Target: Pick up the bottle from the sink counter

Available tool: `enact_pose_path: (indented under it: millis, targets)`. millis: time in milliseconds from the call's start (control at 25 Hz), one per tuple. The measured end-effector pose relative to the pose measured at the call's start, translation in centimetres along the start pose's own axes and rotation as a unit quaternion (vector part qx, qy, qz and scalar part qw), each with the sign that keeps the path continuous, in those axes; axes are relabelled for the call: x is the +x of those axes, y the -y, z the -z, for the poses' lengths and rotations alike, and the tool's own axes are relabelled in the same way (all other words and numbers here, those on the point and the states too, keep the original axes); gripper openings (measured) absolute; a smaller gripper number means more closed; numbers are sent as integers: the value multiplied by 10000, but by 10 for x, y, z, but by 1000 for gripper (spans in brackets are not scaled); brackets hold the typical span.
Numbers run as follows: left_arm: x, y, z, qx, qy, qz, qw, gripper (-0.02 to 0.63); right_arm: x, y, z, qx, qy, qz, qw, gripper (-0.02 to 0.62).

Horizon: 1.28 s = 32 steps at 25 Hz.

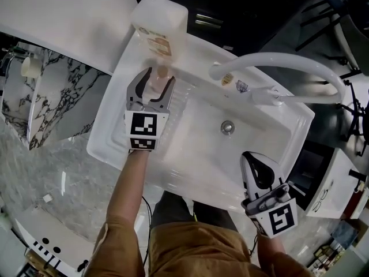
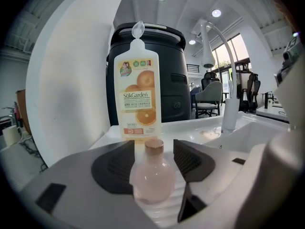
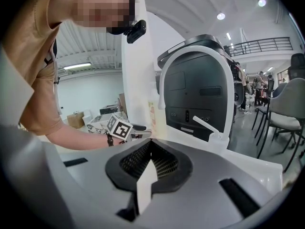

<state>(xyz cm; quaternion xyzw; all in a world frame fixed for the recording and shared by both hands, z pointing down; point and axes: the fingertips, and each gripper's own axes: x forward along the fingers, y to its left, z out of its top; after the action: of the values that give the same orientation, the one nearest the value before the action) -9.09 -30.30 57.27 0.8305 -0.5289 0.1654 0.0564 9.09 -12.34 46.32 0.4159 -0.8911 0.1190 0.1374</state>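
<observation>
The left claw [image 1: 157,81] reached over the ribbed drainboard at the left of the white sink [image 1: 262,146], its jaws spread wide. The bottle [image 2: 152,176], small and round-bodied with pale pink contents and a tan cap, stood upright on that ribbed part of the tabletop, between the two jaws. In the left gripper view the dark pads [image 2: 190,161] flanked it on both sides, with clear gaps at the neck and no visible squeeze on the body, so the bottle rested on the tabletop and was not gripped. Just behind it, at the back edge of the tabletop, a tall refill pouch [image 2: 138,99] printed with orange slices stood upright, and a large black bin [image 2: 169,80] rose behind the pouch. A white faucet [image 1: 288,62] arched over the basin from the back rim, with the drain [image 1: 227,127] below it in the basin floor. The right claw [image 1: 252,157] hung over the front right part of the sink, well apart from the bottle; the right gripper view showed its jaws pressed together with nothing between them.
</observation>
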Motion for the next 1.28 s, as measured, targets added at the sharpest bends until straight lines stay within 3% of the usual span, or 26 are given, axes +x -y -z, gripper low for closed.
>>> enact_pose_path:
  millis: [240, 960, 1160, 1280]
  targets:
    - [12, -1, 9, -195, -108, -70, 9997, 247, -1, 6, 1, 6, 9, 29, 10000, 3]
    - [36, 5, 12, -39, -125, -87, 9999, 247, 5, 15, 5, 167, 56, 89, 9998, 3]
    - [39, -1, 13, 27, -133, -196, 9997, 169, 6, 18, 6, 194, 52, 106, 9997, 3]
    - [39, 1, 14, 186, -157, -194, 9995, 156, 7, 17, 6, 199, 57, 88, 9997, 3]
